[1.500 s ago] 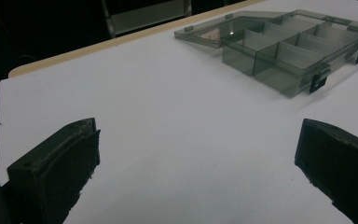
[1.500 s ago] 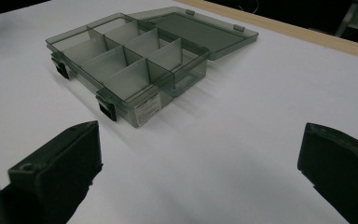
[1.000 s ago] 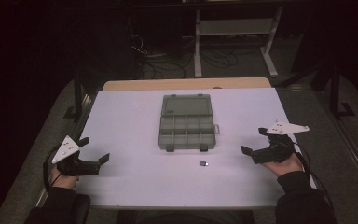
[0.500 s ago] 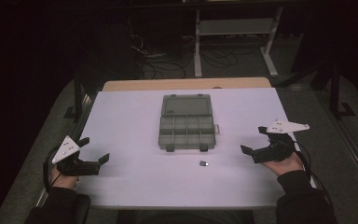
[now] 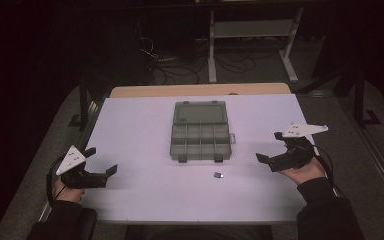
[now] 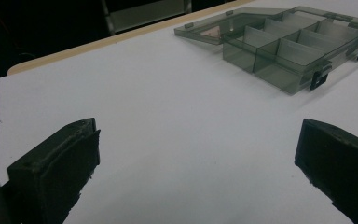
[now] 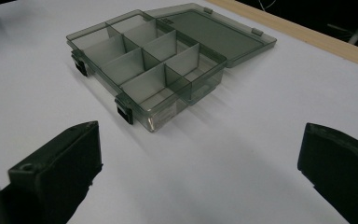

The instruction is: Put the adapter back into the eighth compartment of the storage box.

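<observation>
Two grippers, left [image 5: 101, 160] and right [image 5: 268, 147], rest with jaws spread and empty, flanking the open box [image 5: 200, 131] at mid-table. Your small part [image 5: 218, 175] lies just before it; a hasty pinch could flick it away.

My left tongs [image 5: 101, 172] and right tongs [image 5: 270, 152] are matte black, each topped by a pale grey three-cornered plate. The desk [image 5: 130, 130] is covered by a plain white sheet with no pattern, and a strip of light tan wood shows along its far edge. The compartment box [image 5: 200, 136] is smoky, see-through grey-green plastic with darker, near-black latches. The small part [image 5: 218, 175] on the sheet is dark grey with a lighter glint. My sleeves [image 5: 325, 210] are black.
</observation>
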